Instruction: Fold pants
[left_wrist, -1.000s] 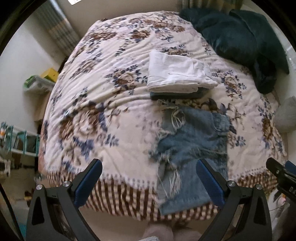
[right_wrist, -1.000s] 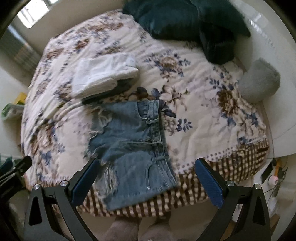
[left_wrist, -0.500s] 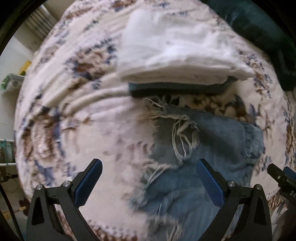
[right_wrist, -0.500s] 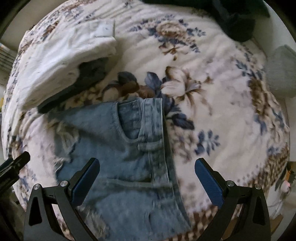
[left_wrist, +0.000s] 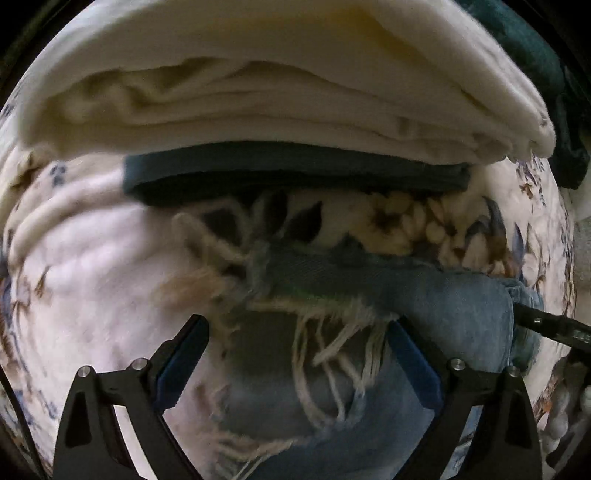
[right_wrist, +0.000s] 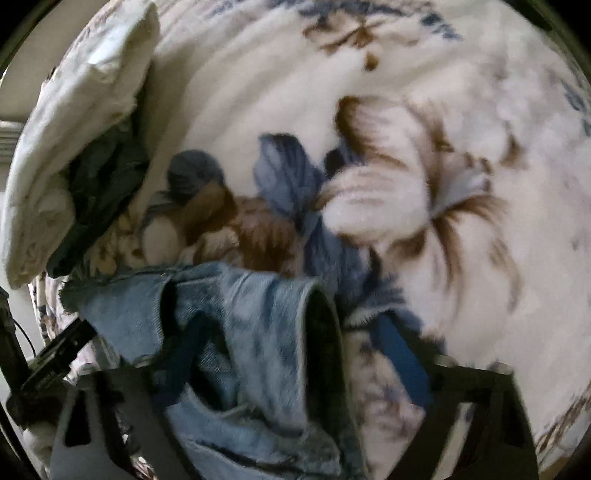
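Denim shorts (left_wrist: 424, 306) lie low in both frames between my spread left tongs (left_wrist: 299, 358) and right tongs (right_wrist: 291, 354) — neither pinching yet. Stiff, heavyish cloth with flimsy fringe (left_wrist: 332, 343) — I'd grip hem and waistband (right_wrist: 291, 302), below the white stack (left_wrist: 258, 92).

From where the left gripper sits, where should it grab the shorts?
Grip the frayed hem of the denim shorts, straight ahead between the open left gripper fingers. Come in low and forward along the blanket: the edge lies flat and loose there, short of the folded stack.
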